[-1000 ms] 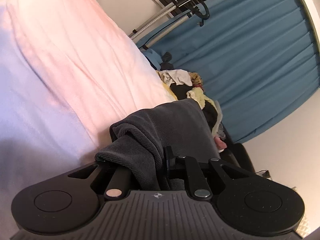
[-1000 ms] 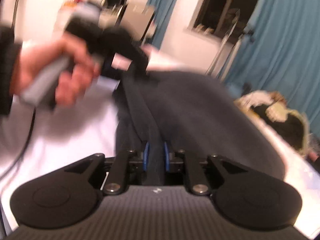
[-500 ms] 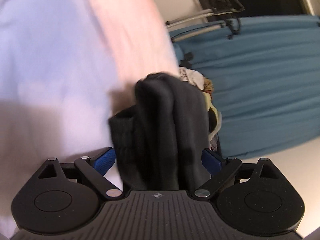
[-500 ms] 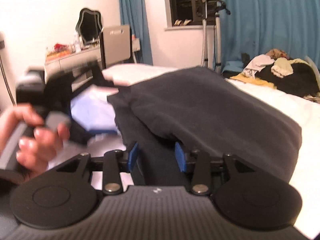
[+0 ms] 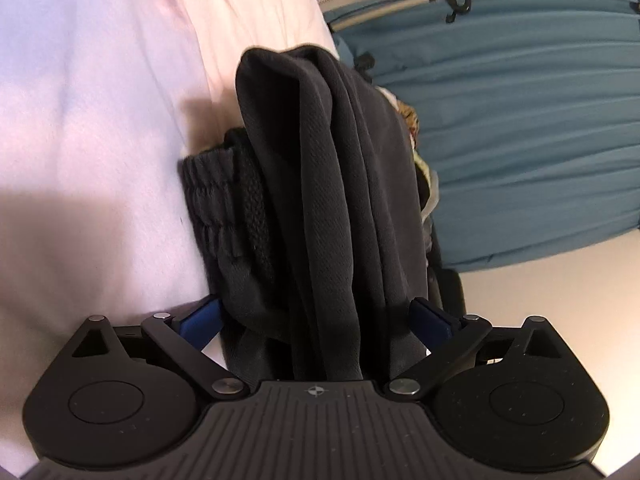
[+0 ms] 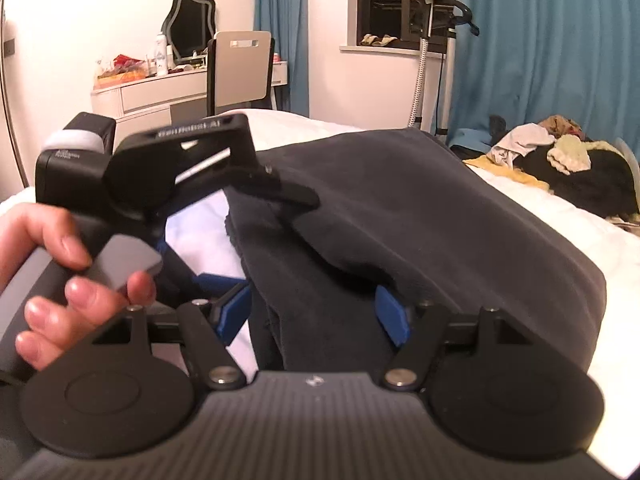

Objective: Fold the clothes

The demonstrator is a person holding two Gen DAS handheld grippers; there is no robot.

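In the left wrist view, the left gripper is standing wide open, with its two blue pads far apart. The dark garment is bunching up between them, but the pads are not squeezing it. The folds are hiding where the cloth ends at the bottom. A ribbed band is showing on its left side. The white bed is filling the left half of the frame. On the right, the blue curtain is hanging, and the garment is covering most of a clothes pile.

In the right wrist view, a hand at the left edge is gripping the handle of the left gripper, which looks a little blurry. I cannot tell from here how far open it is. The right gripper is also wide open, with two blue pads on either side of a fold of the dark garment, not pinching it. The garment is lying across the bed in the middle of the frame.

Only this view is showing one mirror, one white chair and a dresser in the upper left. The pile of clothes is sitting at the right edge, partly cut off.
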